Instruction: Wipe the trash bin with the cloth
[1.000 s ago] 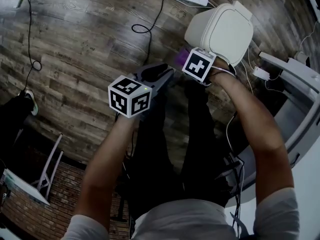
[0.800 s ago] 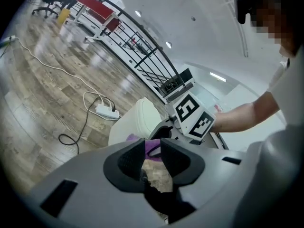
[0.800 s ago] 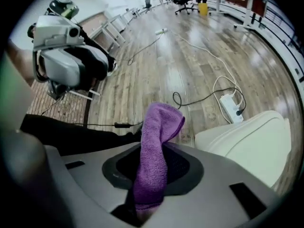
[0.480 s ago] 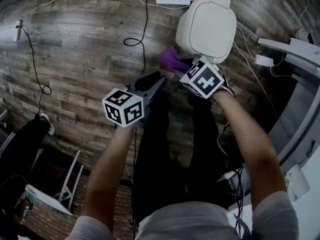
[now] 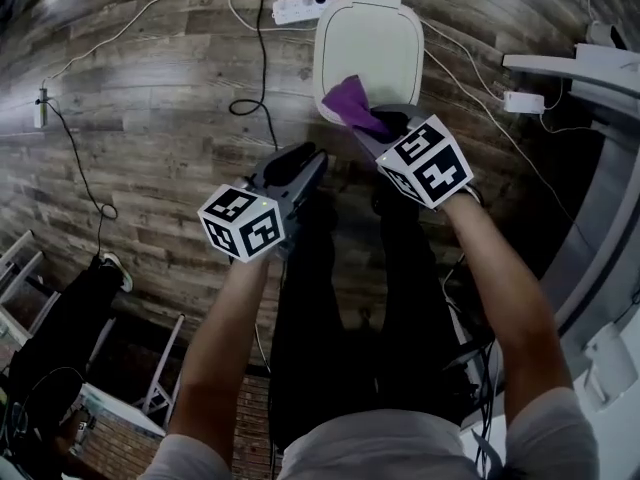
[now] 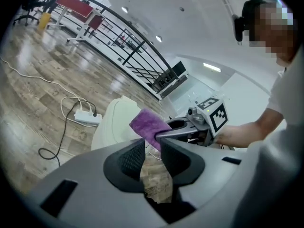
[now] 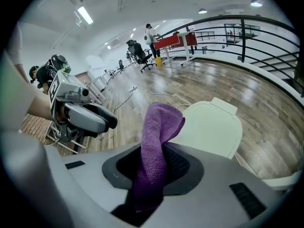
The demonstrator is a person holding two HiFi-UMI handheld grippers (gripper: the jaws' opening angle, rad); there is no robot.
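Note:
The white trash bin (image 5: 368,48) stands on the wooden floor with its lid down, straight ahead of me. My right gripper (image 5: 372,126) is shut on a purple cloth (image 5: 350,100). The cloth's free end lies over the lid's near edge; I cannot tell whether it touches. In the right gripper view the cloth (image 7: 159,137) stands up between the jaws of the right gripper (image 7: 154,163), with the bin (image 7: 213,127) just beyond. My left gripper (image 5: 300,163) hovers left of the bin. Its jaws (image 6: 153,148) show a narrow gap with only floor in it.
A power strip (image 5: 298,8) and looping cables (image 5: 255,98) lie on the floor behind and left of the bin. A white frame (image 5: 585,73) and a plug adapter (image 5: 523,101) sit to the right. A folding chair (image 5: 160,388) stands at lower left.
The right gripper has carried the cloth from the bin's left side onto the lid's near edge. The bin now sits higher and more central in the head view. The left gripper stays beside it.

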